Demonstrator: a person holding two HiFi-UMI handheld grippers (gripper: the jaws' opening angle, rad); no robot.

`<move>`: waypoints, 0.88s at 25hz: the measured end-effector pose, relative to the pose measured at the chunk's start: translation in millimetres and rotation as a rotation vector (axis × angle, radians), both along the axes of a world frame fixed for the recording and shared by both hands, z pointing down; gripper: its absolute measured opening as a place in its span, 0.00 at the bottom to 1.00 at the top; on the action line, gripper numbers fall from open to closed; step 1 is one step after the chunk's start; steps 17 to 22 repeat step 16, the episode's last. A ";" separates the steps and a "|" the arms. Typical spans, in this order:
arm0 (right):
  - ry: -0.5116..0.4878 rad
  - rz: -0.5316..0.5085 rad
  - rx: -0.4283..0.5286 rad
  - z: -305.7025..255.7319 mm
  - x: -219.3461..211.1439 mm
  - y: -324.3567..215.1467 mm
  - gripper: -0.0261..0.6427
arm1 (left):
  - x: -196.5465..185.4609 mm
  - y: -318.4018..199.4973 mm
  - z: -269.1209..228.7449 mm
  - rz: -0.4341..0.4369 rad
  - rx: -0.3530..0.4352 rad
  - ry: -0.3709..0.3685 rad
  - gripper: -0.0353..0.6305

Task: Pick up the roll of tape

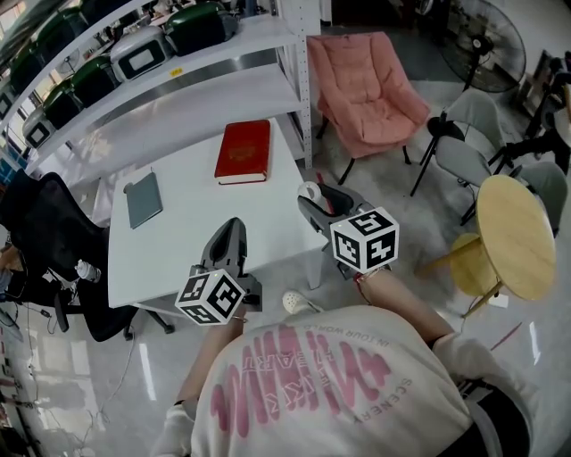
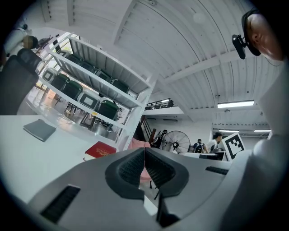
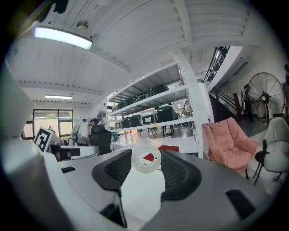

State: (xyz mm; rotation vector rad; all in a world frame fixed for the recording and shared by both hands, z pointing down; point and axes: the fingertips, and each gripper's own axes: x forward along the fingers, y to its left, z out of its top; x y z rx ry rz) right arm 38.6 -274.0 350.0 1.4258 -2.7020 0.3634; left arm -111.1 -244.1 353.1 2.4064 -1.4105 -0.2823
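right tool (image 3: 145, 163) grips the roll of tape (image 3: 137, 161) by its rim at the pad tips, seemingly lifted, at the edge of the counter (image 1: 178, 241) | left tool (image 2: 144, 155) closed, empty | risk: our shallow tip hold slips and we drop the roll

A warehouse-like workspace: metal shelving (image 1: 178, 98) stacked with equipment cases (image 1: 198, 25), a standing fan (image 1: 486, 40), office chairs (image 1: 40, 223).

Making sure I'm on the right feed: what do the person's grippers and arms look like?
The left gripper and right gripper are both grey, with dark ribbed pads, each bearing a white cube of black square markers. No cables show. The person wears a cream short-sleeved shirt printed in pink.
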 end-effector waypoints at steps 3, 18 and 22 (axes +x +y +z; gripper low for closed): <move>-0.020 0.007 -0.016 4.6 -0.1 6.4 0.36 | -1.1 8.4 3.5 0.004 -0.005 -0.001 0.09; -0.002 0.029 -0.030 10.4 -3.6 28.2 0.36 | -4.6 26.7 6.4 0.025 -0.007 0.007 0.09; -0.002 0.029 -0.030 10.4 -3.6 28.2 0.36 | -4.6 26.7 6.4 0.025 -0.007 0.007 0.09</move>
